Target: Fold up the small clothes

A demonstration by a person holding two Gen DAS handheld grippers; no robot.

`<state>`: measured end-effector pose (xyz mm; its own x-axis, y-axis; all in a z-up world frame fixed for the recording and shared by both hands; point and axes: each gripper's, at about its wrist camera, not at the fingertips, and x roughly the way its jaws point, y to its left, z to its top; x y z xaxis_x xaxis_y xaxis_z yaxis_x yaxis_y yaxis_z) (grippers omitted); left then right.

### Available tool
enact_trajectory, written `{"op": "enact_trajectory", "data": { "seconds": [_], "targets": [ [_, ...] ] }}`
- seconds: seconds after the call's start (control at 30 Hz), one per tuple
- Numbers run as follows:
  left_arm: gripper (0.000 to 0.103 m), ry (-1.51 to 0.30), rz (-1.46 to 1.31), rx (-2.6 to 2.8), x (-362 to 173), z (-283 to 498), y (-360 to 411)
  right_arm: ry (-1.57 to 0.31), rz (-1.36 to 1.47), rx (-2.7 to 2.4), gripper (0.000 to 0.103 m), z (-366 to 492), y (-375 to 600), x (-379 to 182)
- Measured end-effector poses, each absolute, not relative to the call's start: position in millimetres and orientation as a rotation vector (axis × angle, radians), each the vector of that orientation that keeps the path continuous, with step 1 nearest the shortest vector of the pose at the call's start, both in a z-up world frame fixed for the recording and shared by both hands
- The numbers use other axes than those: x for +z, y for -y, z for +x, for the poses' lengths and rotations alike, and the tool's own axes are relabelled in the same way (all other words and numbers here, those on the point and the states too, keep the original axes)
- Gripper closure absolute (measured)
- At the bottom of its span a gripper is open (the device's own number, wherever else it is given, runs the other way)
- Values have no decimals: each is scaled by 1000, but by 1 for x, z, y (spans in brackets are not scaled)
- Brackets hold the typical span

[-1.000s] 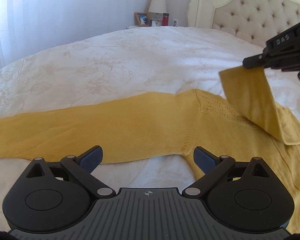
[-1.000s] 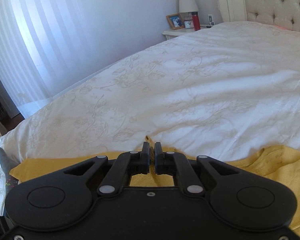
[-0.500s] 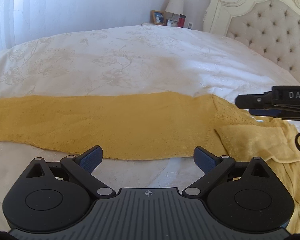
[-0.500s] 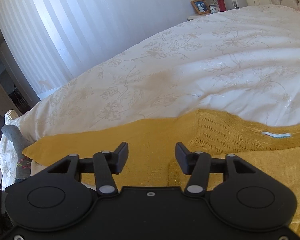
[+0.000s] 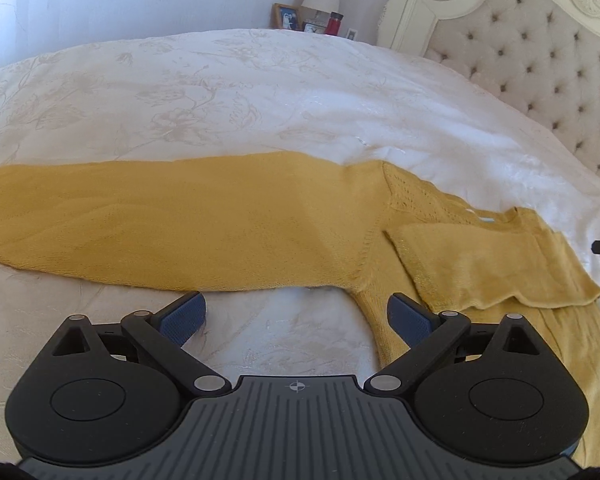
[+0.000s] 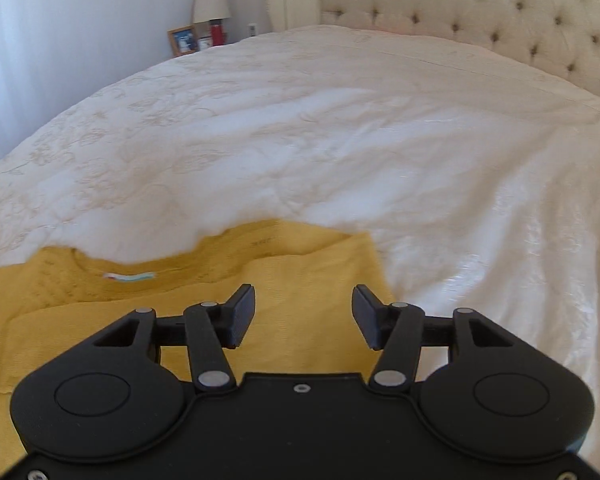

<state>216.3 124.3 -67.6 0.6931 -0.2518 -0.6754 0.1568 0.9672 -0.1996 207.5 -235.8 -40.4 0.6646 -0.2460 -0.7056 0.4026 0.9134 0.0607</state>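
**A:** Start closest in. What are the two tools doing?

**B:** The left tool [image 5: 296, 320] has its blue-padded jaws spread wide, with nothing between them; it hangs over the bedspread [image 5: 260, 92], just at the near edge of the yellow sweater [image 5: 204, 224]. The right tool [image 6: 303, 316] stands parted too, its black pads clear of the knit beneath them. Its jaws were opening within the last second, and nothing is between them.

**A:** And where does the sweater lie?

**B:** Flat on the bed. From the left wrist view, one long sleeve [image 5: 140, 220] stretches out to the left across the bedspread. The other sleeve [image 5: 492, 268] is folded over the body of the sweater, lying across the chest below the neckline.

**A:** Can you see the neckline?

**B:** Yes, from the right wrist view: the collar curves just beyond the tool, with a pale label [image 6: 130, 277] inside it. A lacy knit pattern runs along the shoulder.

**A:** Further back?

**B:** White floral bedspread, then a tufted cream headboard [image 6: 480, 12]. Beside it, a nightstand with a lamp [image 6: 211, 2], a framed photo [image 6: 183, 40] and a red bottle [image 6: 217, 32], against a pale curtain [image 6: 60, 40].
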Motion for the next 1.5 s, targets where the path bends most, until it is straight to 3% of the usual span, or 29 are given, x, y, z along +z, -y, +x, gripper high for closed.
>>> {"op": "enact_trajectory", "data": {
  "seconds": [0.37,0.43,0.73,0.83,1.1,1.5],
  "targets": [
    [2,-763,48,-220,-90,210,-92,-916,239,-462,43,200,282,-100],
    [1,-759,49,-219,-92,210,-92,-899,196,-484,38,196,282,-106],
    [0,-684,37,-210,-102,202,-92,-743,193,-474,35,167,262,-70],
    [0,-653,29,-208,-105,198,-93,-697,207,-388,25,153,240,-55],
    [1,-673,4,-249,-99,198,-102,-648,234,-171,23,119,170,-48],
    [2,-678,-118,-56,-67,184,-206,-637,220,73,23,91,92,-50]
  ]
}}
